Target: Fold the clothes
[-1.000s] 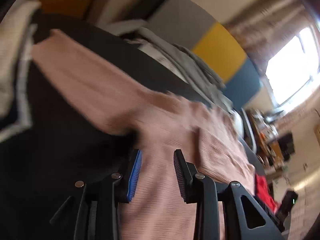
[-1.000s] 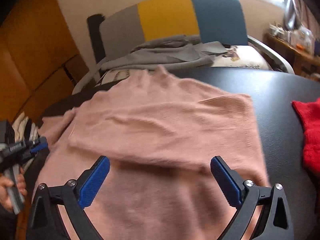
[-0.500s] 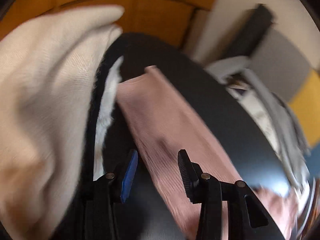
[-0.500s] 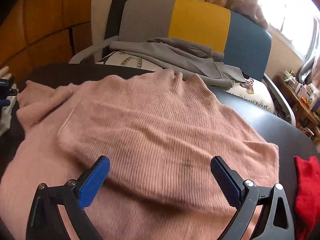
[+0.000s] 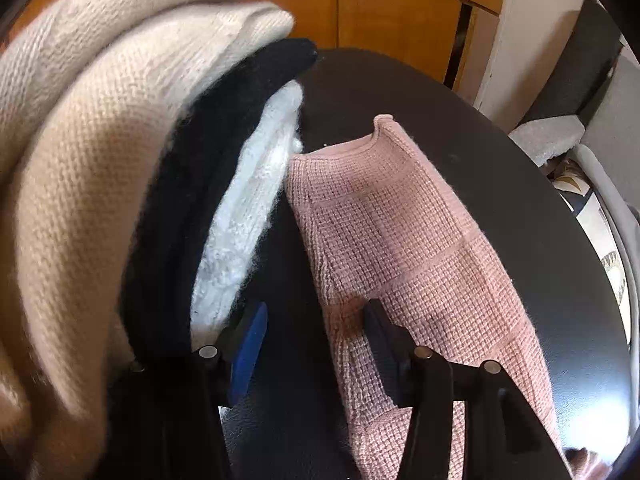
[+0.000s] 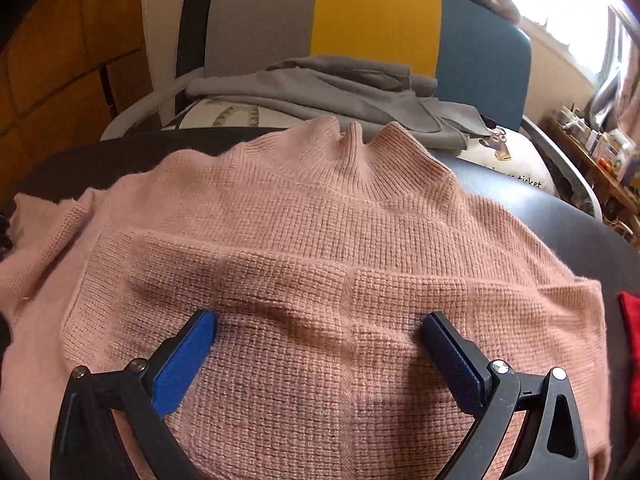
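The right tool [image 6: 320, 330] hovers spread wide over the pink sweater [image 6: 320, 248], which lies flat on the dark desk [image 6: 560, 208]. The left tool [image 5: 314, 326], its jaws just opening, straddles the sleeve's [image 5: 400, 232] edge without pinching. Stacked knitwear [image 5: 100, 160] crowds its left, cut off. Beyond, a chair [image 6: 380, 20] holds grey clothes [image 6: 340, 84].

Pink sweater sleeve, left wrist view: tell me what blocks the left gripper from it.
Nothing visible. The left gripper is open right at the pink sweater sleeve; the stack of folded knits sits off to the side.
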{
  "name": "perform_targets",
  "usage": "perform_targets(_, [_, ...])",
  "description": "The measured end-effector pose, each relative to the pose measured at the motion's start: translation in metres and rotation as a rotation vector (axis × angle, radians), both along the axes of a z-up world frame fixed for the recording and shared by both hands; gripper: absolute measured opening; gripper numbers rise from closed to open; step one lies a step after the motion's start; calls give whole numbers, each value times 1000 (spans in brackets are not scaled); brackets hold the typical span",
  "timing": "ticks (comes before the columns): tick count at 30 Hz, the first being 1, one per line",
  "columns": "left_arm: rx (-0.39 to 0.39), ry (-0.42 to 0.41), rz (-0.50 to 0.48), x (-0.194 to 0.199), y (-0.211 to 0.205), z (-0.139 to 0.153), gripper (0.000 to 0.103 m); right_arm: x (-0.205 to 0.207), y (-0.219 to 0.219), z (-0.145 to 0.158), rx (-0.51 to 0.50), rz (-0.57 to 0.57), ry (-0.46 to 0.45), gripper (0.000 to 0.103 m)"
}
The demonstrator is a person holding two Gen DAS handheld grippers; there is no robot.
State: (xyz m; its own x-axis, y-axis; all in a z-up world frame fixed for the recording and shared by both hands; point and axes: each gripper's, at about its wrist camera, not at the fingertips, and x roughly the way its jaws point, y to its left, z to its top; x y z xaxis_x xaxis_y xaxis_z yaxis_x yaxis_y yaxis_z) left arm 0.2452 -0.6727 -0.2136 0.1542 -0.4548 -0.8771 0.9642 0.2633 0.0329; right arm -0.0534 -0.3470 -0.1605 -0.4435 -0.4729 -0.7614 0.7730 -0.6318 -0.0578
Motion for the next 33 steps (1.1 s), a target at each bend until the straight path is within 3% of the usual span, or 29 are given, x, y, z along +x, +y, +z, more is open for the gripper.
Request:
perform_targets(6, [-19, 177, -150, -10, 3, -1, 52, 0, 0, -1, -13, 2, 1, 103])
perform_targets(7, [-20, 183, -174, -13, 3, -1, 46, 0, 0, -1, -16, 2, 1, 103])
perform_targets(8, [-20, 194, -195, -16, 3, -1, 25, -1, 1, -1, -19, 3, 0, 103])
perform_targets(9, [-14, 235, -196, -15, 3, -1, 11, -1, 2, -2, -22, 3, -1, 103])
perform_targets(11, [-1, 315, -199, -13, 2, -2, 9, -1, 2, -2, -26, 4, -2, 103])
perform_targets(16, [25, 433, -176, -7, 3, -5, 9, -3, 3, -2, -36, 7, -7, 103])
perform_targets(21, [18, 637, -99, 13, 18, -14, 24, -5, 3, -3, -45, 8, -12, 103])
perform_targets(28, [3, 781, -61, 23, 4, -26, 29, -4, 2, -2, -43, 7, -8, 103])
perform_targets(33, [40, 807, -66, 25, 4, -25, 36, -2, 3, -2, -41, 4, -3, 103])
